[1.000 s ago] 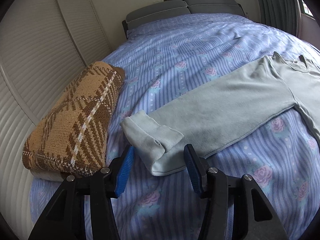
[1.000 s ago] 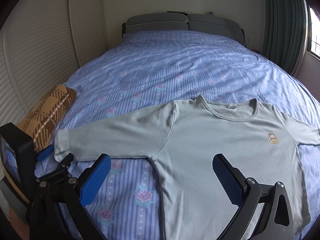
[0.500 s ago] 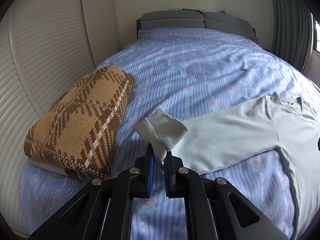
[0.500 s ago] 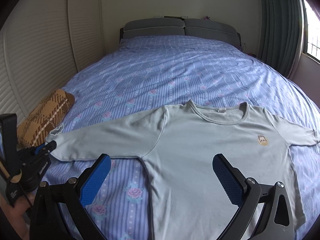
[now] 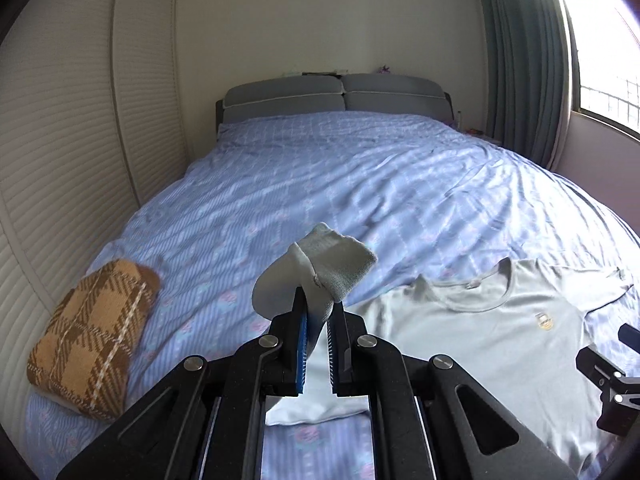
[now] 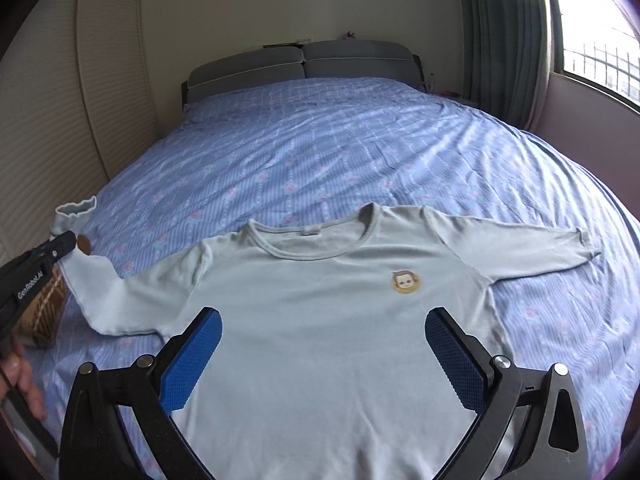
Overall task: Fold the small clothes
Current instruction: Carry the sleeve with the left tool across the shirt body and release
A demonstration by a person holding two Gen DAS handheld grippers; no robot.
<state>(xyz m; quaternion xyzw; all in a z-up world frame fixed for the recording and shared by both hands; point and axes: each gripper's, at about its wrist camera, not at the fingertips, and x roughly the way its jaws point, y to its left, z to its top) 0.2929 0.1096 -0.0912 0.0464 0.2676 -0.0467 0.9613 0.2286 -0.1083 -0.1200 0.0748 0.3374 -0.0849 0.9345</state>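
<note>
A pale grey-green long-sleeved shirt (image 6: 320,300) lies front up on the blue bed cover, with a small round face badge (image 6: 406,282) on the chest. My left gripper (image 5: 317,312) is shut on the cuff (image 5: 332,264) of the shirt's left-hand sleeve and holds it lifted off the bed. From the right wrist view that raised cuff (image 6: 76,210) shows at the far left, above the left gripper (image 6: 64,240). My right gripper (image 6: 322,344) hangs open over the shirt's lower chest, nothing between its blue pads. The other sleeve (image 6: 520,248) lies stretched out to the right.
A folded brown plaid knit (image 5: 92,340) sits at the bed's left edge beside the slatted wardrobe doors (image 5: 60,160). Grey headboard cushions (image 5: 336,96) stand at the far end. Curtains and a window (image 6: 592,28) are on the right. A hand (image 6: 20,380) holds the left gripper's handle.
My left gripper closed on the sleeve cuff and carried it up and to the right. The right gripper, still open, shifted right over the shirt's chest.
</note>
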